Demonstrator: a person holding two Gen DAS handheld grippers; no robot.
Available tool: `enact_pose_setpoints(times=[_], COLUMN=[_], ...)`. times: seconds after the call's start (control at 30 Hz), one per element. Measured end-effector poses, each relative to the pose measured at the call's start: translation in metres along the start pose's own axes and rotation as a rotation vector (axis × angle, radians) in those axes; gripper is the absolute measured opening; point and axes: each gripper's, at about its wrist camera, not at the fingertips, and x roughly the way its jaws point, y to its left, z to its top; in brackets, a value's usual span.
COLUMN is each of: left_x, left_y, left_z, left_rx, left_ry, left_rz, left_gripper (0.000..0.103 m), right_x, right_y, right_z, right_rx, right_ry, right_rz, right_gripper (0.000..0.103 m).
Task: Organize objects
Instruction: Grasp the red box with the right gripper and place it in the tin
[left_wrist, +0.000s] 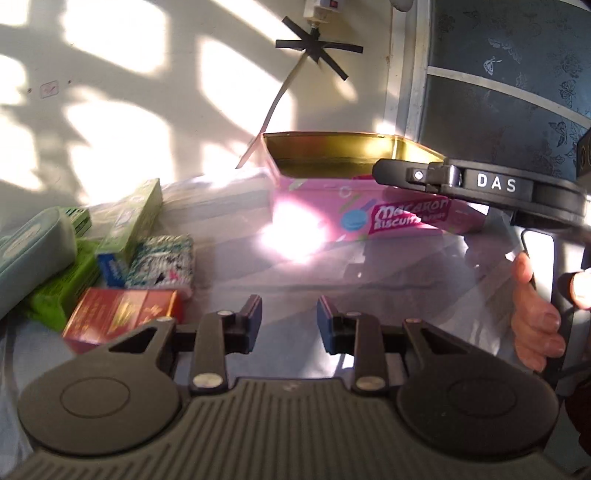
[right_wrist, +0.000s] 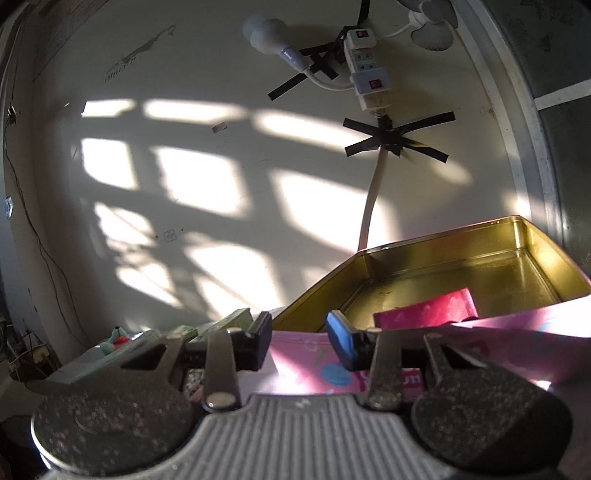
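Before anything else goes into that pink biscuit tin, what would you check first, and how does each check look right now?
1. Pink tin lid off, inside reachable: ok.
2. Room left in the tin: ok; only a pink packet lies inside.
3. Left gripper free: ok, nothing between its fingers.
4. Right gripper free: ok, nothing between its fingers.
5. Next items reachable: ok; the red box and the other packs lie left of the tin.
6. Sun glare on the tin front: not ok.

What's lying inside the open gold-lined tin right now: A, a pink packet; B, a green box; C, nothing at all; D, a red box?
A: the right wrist view shows a pink packet lying on the floor of the tin.
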Motion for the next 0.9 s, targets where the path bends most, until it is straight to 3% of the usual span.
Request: enact_pose_setpoints(times=[0.13, 0.23, 0.33, 0.43, 0.5, 0.67, 0.73, 0.9], left_x=[-0.017, -0.028, -0.032, -0.028, -0.022, 0.006, 0.012, -0.007], left_y=[0.051, 0.088, 0.108, 0.123, 0.133, 0.137, 0.134, 0.101], left_z=[-0.031, -0.036, -0.030, -0.024, -0.020, -0.012, -0.016, -0.024], left_rx=[-0.129, -0.264, -0.303, -0.330, -0.333, -0.322, -0.350, -0.269], left_ry=[0.064, 0.049, 0.017, -0.003, -0.006, 0.032, 0.053, 0.045], left_rz=[0.128, 0.148, 0.181, 0.159, 0.127, 0.055, 0.026, -0.038], left_gripper=[0.035, 0.035, 0.035, 0.035, 0.035, 0.034, 0.035, 0.039], right_x=[0.024, 0.042, 0.055, 0.063, 0.072, 0.096, 0.101, 0.077], right_y=[0.047, 0.082, 0.110, 0.128, 0.133, 0.134, 0.134, 0.122], right_z=[-0.016, -0.032, -0.050, -0.057, -0.055, -0.053, -0.057, -0.058], right_rx=[-0.089, -0.174, -0.241, -0.302, -0.322, -0.285, -0.286, -0.305], right_ry=[0.146, 0.255, 0.323, 0.362, 0.387, 0.450, 0.461, 0.413], right_rz=[0.103, 0.140, 0.169, 0.163, 0.145, 0.144, 0.123, 0.087], right_gripper=[0.036, 0.036, 0.036, 0.039, 0.047, 0.050, 0.052, 0.053])
